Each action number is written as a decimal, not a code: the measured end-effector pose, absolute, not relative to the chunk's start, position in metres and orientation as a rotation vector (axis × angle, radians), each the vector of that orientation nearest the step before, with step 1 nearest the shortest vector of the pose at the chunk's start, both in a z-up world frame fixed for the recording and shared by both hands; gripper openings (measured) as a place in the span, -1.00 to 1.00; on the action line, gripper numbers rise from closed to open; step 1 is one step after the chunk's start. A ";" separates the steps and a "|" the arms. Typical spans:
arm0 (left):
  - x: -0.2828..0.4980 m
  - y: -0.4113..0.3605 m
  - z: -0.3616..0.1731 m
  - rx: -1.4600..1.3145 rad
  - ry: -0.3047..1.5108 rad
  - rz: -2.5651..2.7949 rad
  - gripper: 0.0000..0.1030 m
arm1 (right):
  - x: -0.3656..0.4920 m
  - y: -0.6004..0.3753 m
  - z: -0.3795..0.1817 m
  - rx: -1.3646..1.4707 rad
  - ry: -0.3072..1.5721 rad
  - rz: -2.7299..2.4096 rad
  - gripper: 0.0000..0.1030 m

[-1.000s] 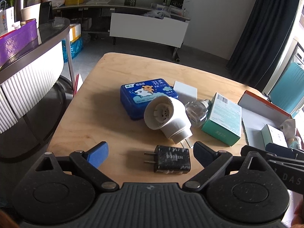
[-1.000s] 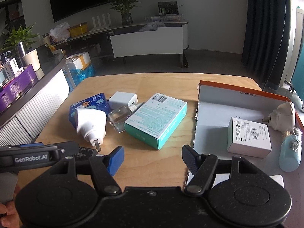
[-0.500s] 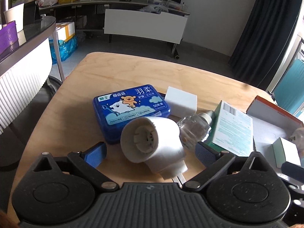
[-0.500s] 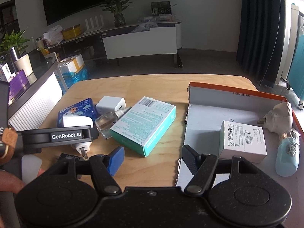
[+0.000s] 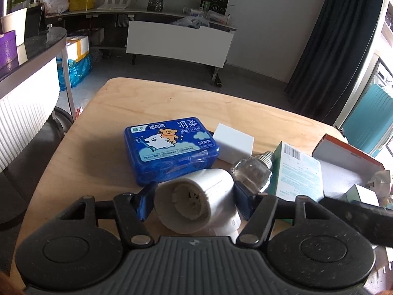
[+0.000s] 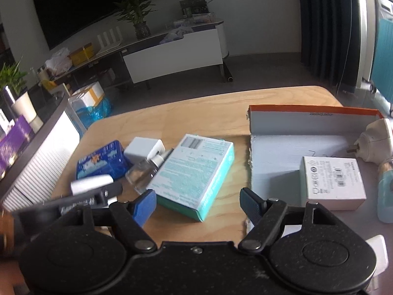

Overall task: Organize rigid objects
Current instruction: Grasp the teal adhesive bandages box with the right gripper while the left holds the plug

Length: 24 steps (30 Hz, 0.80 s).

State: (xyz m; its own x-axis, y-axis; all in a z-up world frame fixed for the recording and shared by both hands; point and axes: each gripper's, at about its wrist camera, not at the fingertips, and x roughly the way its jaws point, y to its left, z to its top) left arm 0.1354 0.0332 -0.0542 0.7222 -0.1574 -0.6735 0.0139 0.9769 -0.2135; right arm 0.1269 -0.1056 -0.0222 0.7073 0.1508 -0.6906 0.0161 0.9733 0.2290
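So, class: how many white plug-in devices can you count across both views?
2. One white plug-in device lies on the table between the left gripper's closing jaws; the other sits in the orange-rimmed tray. More may be hidden.

Table (image 5: 103,127): I see everything spread across it, the loose items to my left and the tray (image 6: 316,118) on the right side.
Floss case (image 5: 170,151): farthest left of the cluster, flat on the table.
Small cube box (image 5: 233,143): just right of the case, behind the bottle (image 5: 253,172).
Plug-in heater (image 5: 196,201): nearest me, in front of the case, between my left gripper (image 5: 194,202) fingers as they close.
Carton (image 6: 194,174): right of the bottle, beside the tray.
In the tray: a labelled box (image 6: 331,182), a second plug unit (image 6: 373,142) behind it, a vial (image 6: 386,196) at its right.
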 end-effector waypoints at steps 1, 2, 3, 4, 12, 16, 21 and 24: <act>0.133 0.034 -0.053 -0.204 0.755 -0.098 0.26 | 0.132 -0.102 -0.022 0.229 0.787 0.065 0.75; 0.131 0.035 -0.052 -0.210 0.752 -0.099 0.24 | 0.137 -0.099 -0.023 0.227 0.789 0.054 0.75; 0.129 0.036 -0.051 -0.215 0.748 -0.099 0.22 | 0.144 -0.097 -0.025 0.229 0.799 0.036 0.75; 0.129 0.037 -0.051 -0.218 0.746 -0.102 0.19 | 0.150 -0.095 -0.027 0.244 0.813 0.022 0.75; 0.134 0.043 -0.054 -0.229 0.740 -0.127 0.19 | 0.187 -0.091 -0.046 0.359 0.874 -0.109 0.90; 0.131 0.043 -0.057 -0.232 0.744 -0.141 0.23 | 0.196 -0.092 -0.050 0.374 0.919 -0.147 0.99; 0.134 0.042 -0.064 -0.222 0.757 -0.151 0.35 | 0.195 -0.087 -0.052 0.295 0.918 -0.138 0.98; 0.134 0.036 -0.065 -0.184 0.749 -0.142 0.45 | 0.194 -0.078 -0.055 0.178 0.931 -0.139 0.90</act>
